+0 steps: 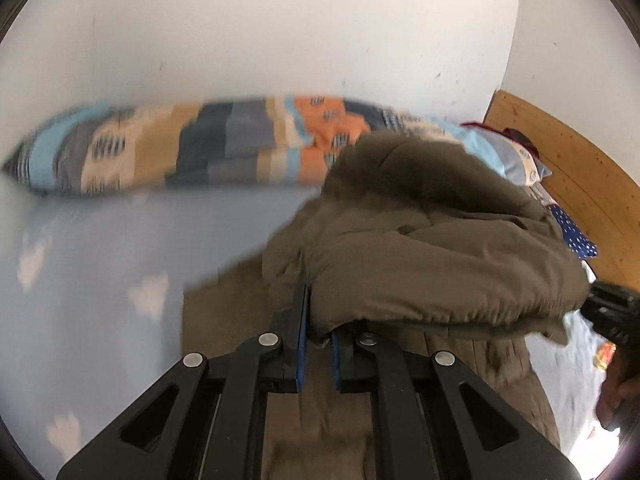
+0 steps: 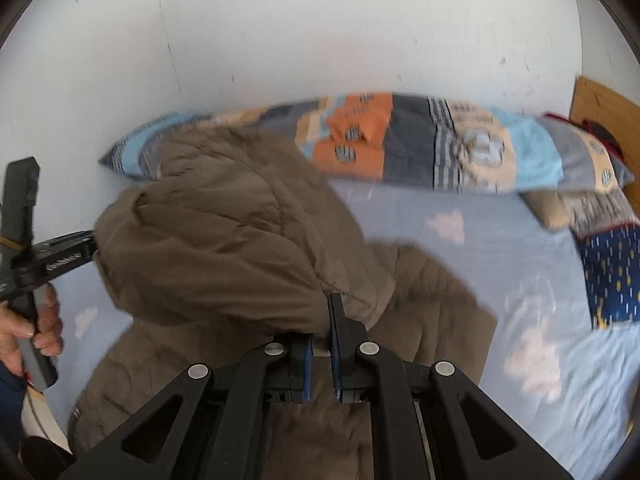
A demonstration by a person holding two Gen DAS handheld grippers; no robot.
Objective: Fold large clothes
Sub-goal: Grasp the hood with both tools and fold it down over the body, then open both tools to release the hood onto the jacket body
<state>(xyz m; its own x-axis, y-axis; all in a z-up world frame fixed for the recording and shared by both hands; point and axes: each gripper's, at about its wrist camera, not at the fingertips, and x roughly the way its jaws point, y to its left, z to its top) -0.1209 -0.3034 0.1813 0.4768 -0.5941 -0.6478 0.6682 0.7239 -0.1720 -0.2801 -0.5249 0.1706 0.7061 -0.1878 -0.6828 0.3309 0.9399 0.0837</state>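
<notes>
Black jaws of the left gripper (image 1: 318,320) are clamped on a thick fold of the brown padded jacket (image 1: 432,248), the blue pads pinching the fabric between them; in the right wrist view the right gripper (image 2: 320,328) is likewise closed on another bunch of the same jacket, so both hold one lifted edge. That raised part of the jacket billows up as a bulky hump, while the rest lies flat below it on the blue cloud-print sheet (image 2: 460,248). Beyond the jacket, against the white wall (image 1: 280,32), runs a long patchwork bolster (image 1: 200,148); to the right of the jacket are a dark blue dotted cushion (image 2: 612,276) and a wooden headboard (image 1: 560,168). A hand (image 2: 40,320) shows at the jacket's left edge in the right view, gripping the other tool's handle. Judging by the blur, the fold is under way. The padding is puffy and slick-looking, so a shallow pinch could slip out, or uneven travel of the two grips could land the fold crooked and trap air underneath.
</notes>
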